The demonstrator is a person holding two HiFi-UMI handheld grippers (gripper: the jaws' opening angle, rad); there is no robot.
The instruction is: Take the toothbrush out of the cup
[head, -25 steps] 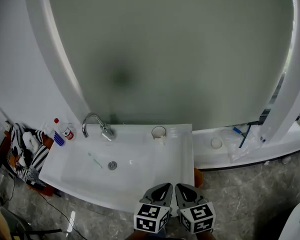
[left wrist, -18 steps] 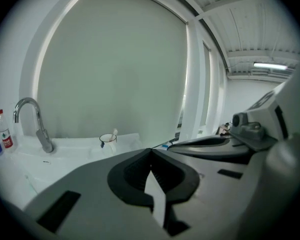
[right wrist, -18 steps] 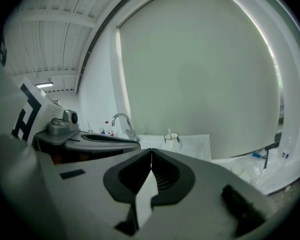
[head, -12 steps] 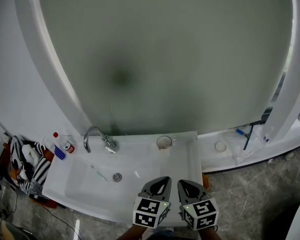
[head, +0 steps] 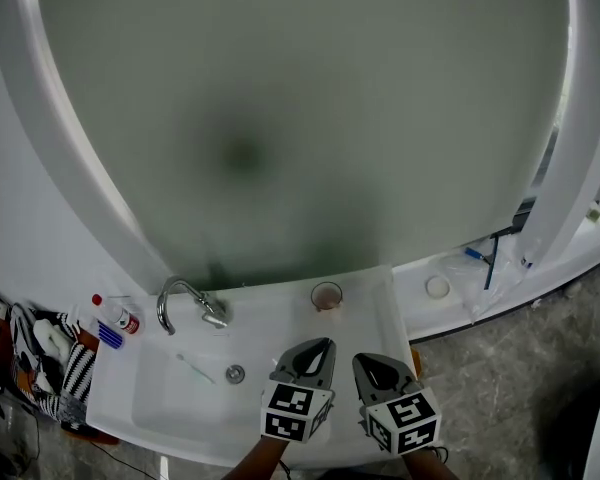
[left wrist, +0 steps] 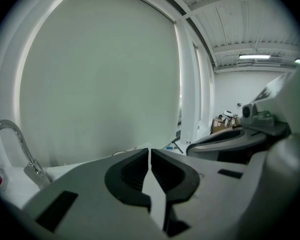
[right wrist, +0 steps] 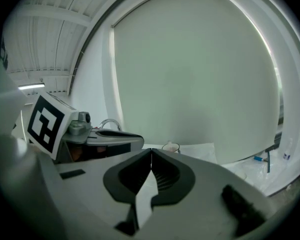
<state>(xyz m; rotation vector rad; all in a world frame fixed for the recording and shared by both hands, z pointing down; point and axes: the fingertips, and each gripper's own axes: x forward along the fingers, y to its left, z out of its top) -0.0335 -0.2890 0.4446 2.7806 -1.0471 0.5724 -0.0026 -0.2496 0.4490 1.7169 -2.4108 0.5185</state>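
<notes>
A small clear cup (head: 326, 295) stands on the white sink's (head: 375, 313) back rim, right of the faucet (head: 185, 303). A thin pale-green toothbrush (head: 195, 368) lies in the basin, left of the drain (head: 236, 373). I cannot make out anything inside the cup. My left gripper (head: 318, 346) and right gripper (head: 366, 361) hover side by side over the sink's front right part, short of the cup, both shut and empty. In the left gripper view the jaws (left wrist: 149, 152) meet. In the right gripper view the shut jaws (right wrist: 151, 152) point toward the cup (right wrist: 170, 147).
A large frosted oval panel (head: 280, 118) rises behind the sink. Small bottles (head: 115, 318) and a striped cloth (head: 50, 353) sit at the left. On the ledge to the right lie a small round lid (head: 437, 286) and a blue-tipped item (head: 477, 256).
Both grippers have moved forward together from the sink's front edge to over its right part, nearer the cup. They stay shut and empty. The toothbrush and the cup have not moved.
</notes>
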